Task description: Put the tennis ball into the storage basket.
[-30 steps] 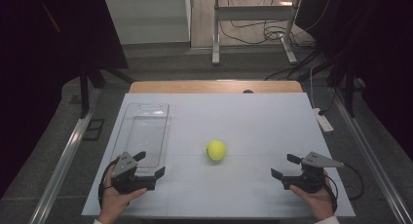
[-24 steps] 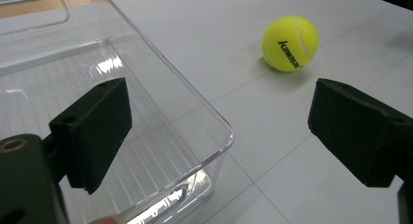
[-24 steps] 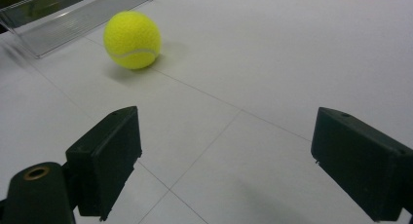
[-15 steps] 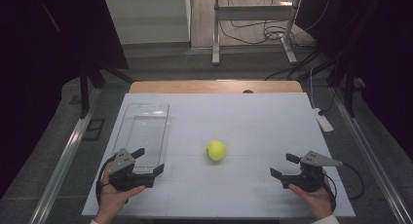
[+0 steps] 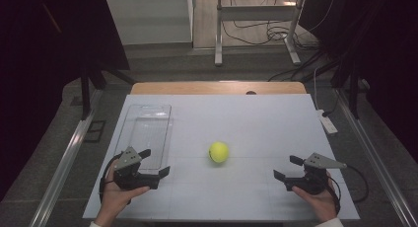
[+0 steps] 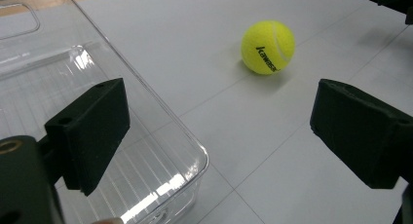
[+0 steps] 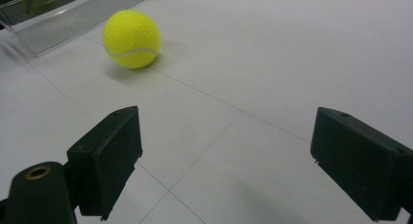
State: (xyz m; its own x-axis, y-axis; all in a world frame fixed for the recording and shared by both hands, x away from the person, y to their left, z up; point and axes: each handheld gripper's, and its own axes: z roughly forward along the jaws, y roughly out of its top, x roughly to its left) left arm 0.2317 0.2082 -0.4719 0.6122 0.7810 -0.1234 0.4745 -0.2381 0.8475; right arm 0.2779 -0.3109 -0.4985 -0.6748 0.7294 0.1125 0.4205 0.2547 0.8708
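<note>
A yellow tennis ball (image 5: 218,152) rests on the white table (image 5: 246,123), near its middle. My left gripper (image 5: 155,162) hovers at the near left, by the near end of a clear plastic tray (image 5: 148,131). Its jaws have just been opening and stand open with nothing between them. In the left gripper view the ball (image 6: 268,47) lies ahead of the left gripper (image 6: 224,136), and the tray (image 6: 146,95) is under the left jaw. My right gripper (image 5: 285,167) is open at the near right. The right gripper view has the ball (image 7: 132,38) ahead and left of the right gripper (image 7: 234,160).
A white power strip (image 5: 327,122) lies at the table's right edge with a cable running off it. A wooden strip (image 5: 217,87) borders the far edge. Metal stand legs (image 5: 218,39) and floor cables sit beyond the table. The empty tray (image 7: 73,14) lies behind the ball.
My left gripper has shifted slightly forward toward the tray's near end and its jaws have spread a little. The ball and my right gripper have not moved.
</note>
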